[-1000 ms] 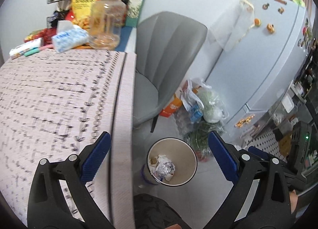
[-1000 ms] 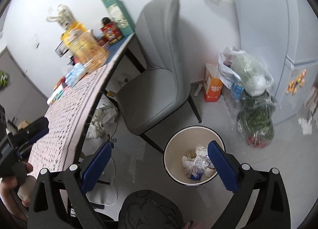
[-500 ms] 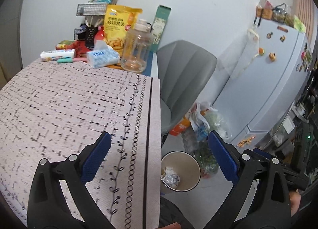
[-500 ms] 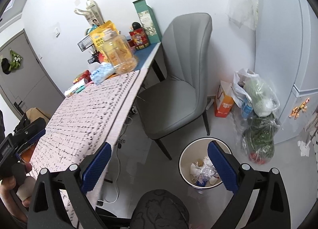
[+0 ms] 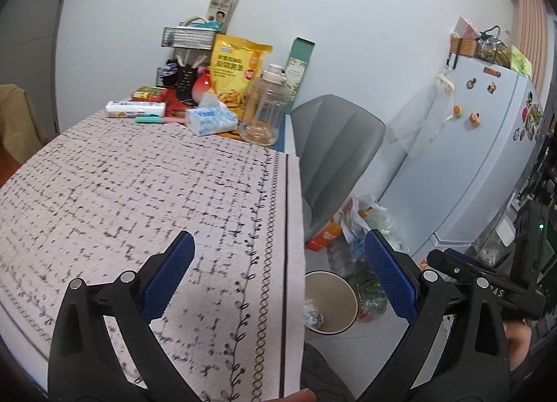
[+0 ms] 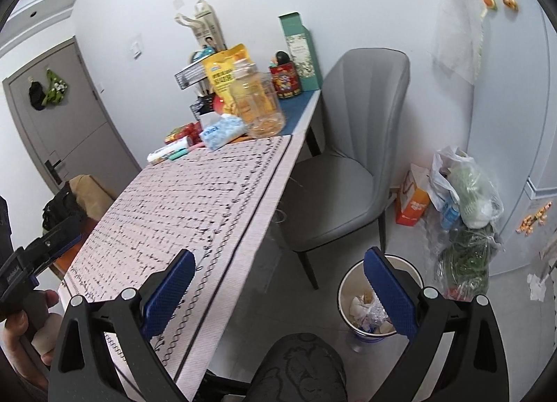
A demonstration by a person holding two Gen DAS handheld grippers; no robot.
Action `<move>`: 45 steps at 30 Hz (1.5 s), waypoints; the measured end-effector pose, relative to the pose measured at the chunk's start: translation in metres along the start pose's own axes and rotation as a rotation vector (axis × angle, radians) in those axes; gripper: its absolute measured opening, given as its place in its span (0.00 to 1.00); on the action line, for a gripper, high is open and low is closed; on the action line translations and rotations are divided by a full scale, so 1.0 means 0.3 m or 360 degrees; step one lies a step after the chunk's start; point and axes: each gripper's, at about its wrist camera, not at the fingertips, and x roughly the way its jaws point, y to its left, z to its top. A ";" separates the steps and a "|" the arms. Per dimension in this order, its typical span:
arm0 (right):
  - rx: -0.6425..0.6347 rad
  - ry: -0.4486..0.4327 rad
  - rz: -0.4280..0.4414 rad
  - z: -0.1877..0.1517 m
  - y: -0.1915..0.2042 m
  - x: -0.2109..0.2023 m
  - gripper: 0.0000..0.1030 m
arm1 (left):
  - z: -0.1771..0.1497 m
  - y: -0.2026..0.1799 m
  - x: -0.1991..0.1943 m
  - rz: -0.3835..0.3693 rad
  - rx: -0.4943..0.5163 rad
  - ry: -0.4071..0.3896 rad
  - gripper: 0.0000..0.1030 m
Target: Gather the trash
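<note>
both wide open and empty: left hand-held gripper [image 5: 278,262] over the desk [image 5: 139,193], right hand-held gripper [image 6: 278,273] past its edge. crumpled trash [image 6: 365,308] in the bin [image 6: 348,283] on the floor.

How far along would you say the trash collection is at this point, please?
Done: crumpled scraps already lie in the trash bin on the floor beside the grey chair. In hand: nothing; the left tongs and right tongs are both open and empty. Left: the tablecloth shows no loose trash; only the packages at its far end remain.
</note>
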 end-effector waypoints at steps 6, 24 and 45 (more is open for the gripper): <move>-0.0045 0.0006 0.0102 -0.011 0.073 -0.038 0.92 | -0.023 0.017 -0.111 0.0038 0.0035 -0.0068 0.94; -0.0211 -0.0029 0.0189 -0.079 0.218 -0.105 0.92 | -0.074 0.078 -0.270 0.0105 -0.0013 -0.0130 0.94; -0.0225 -0.0026 0.0169 -0.094 0.213 -0.101 0.92 | -0.093 0.086 -0.281 0.0152 -0.0062 -0.0132 0.94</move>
